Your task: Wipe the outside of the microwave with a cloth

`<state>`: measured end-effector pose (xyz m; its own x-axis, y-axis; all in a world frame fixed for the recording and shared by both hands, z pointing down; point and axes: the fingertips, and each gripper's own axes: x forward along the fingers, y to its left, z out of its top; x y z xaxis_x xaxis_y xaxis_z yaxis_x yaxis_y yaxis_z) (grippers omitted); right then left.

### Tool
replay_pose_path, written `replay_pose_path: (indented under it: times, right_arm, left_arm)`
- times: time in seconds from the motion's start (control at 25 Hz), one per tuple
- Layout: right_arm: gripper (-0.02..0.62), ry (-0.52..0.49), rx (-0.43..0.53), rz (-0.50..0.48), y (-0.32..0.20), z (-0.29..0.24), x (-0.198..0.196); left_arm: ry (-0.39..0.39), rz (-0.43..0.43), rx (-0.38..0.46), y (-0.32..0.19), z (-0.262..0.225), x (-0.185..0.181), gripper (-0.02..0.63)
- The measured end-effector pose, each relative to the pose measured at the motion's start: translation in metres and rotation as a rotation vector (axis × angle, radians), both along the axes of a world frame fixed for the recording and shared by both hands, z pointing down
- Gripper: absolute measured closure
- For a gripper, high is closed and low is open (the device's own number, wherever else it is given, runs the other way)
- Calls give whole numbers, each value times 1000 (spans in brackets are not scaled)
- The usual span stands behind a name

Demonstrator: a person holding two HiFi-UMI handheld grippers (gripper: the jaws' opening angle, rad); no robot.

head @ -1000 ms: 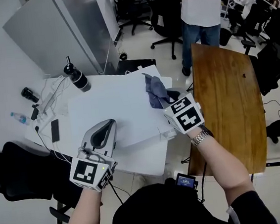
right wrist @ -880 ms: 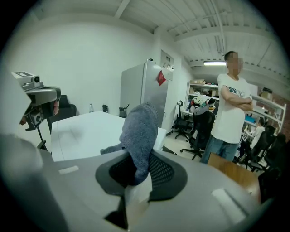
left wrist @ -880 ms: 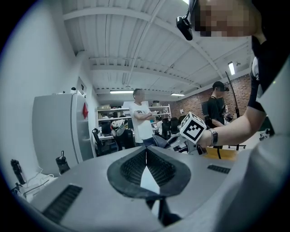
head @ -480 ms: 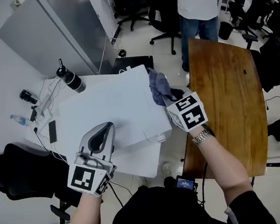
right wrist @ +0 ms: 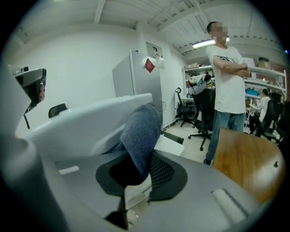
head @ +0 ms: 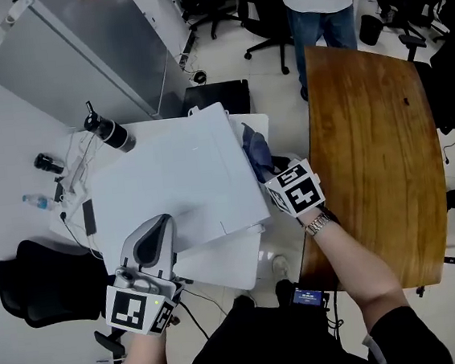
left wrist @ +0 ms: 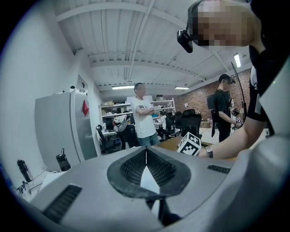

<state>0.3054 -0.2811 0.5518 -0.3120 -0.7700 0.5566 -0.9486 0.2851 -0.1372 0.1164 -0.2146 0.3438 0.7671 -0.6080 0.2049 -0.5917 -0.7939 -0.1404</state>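
So the left gripper [left wrist: 146,156] and right gripper [right wrist: 138,170] are shelled in grey, capped with black-and-white marker cubes [head: 295,190]; black top [head: 253,344] and metal watch [head: 318,224] are worn.

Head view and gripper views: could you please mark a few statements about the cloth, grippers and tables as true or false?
1. The right gripper is shut on the cloth. True.
2. The left gripper holds a second cloth. False: its jaws are together, with nothing between them.
3. The cloth is at the microwave's side nearest the wooden table. True.
4. The black bottle stands on the wooden table. False: it stands on the white table.
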Motion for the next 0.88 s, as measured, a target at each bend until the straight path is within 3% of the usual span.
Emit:
replay_pose_path:
  times: [0.48, 0.88]
  right_arm:
    - [532, -27, -144, -15, -6, 88, -1]
    - [531, -19, -288, 0, 9, 142, 3]
  left_arm:
    - [-23, -45, -5, -1, 3, 0, 601]
    - [-15, -110, -13, -4, 2, -25, 601]
